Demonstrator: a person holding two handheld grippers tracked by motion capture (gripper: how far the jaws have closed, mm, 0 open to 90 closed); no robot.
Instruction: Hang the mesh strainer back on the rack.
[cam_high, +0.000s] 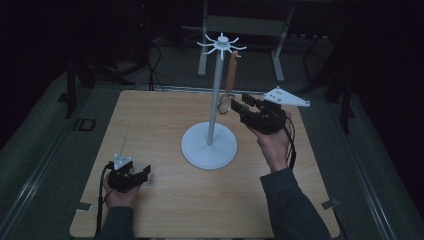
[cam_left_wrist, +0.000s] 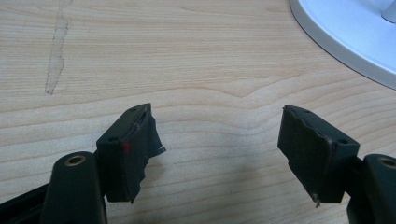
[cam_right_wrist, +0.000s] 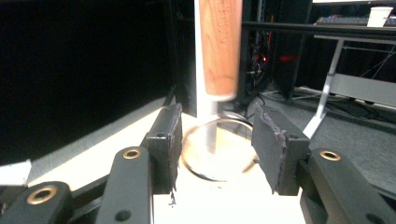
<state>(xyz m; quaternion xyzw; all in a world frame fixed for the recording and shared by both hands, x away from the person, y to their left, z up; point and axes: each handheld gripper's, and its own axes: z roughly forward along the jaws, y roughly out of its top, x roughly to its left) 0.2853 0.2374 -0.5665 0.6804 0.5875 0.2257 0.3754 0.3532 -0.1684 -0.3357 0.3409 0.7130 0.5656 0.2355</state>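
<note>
Currently, a utensil with a wooden handle (cam_high: 231, 75) hangs from one arm of the white hook stand (cam_high: 209, 145), which rests near the middle of the wooden table (cam_high: 165, 200). The utensil's long axis runs vertically: the handle end points up to the hook crown (cam_high: 220, 44), and the metal ring end (cam_high: 224, 106) points down at the tabletop. It hangs just beside the stand's upright pole, on the pole's right as the high view presents it.

Right gripper (cam_high: 239, 106): raised off the table and aimed toward the pole, level with the utensil's lower end. In the right gripper view the round metal ring (cam_right_wrist: 215, 149) sits between the two black jaws, and the handle (cam_right_wrist: 220, 46) rises straight above it. The jaws stand spread on either side of the ring; small gaps show at both pads, so the claw is released and grasps nothing. The ring and handle appear blurred in that view.

Left gripper (cam_high: 140, 176): low over the near left part of the table, held in the person's left hand. In the left gripper view its jaws stand wide apart over bare wood, nothing between them; the claw is released. The stand's white base (cam_left_wrist: 345, 32) shows at that view's upper right corner.
</note>
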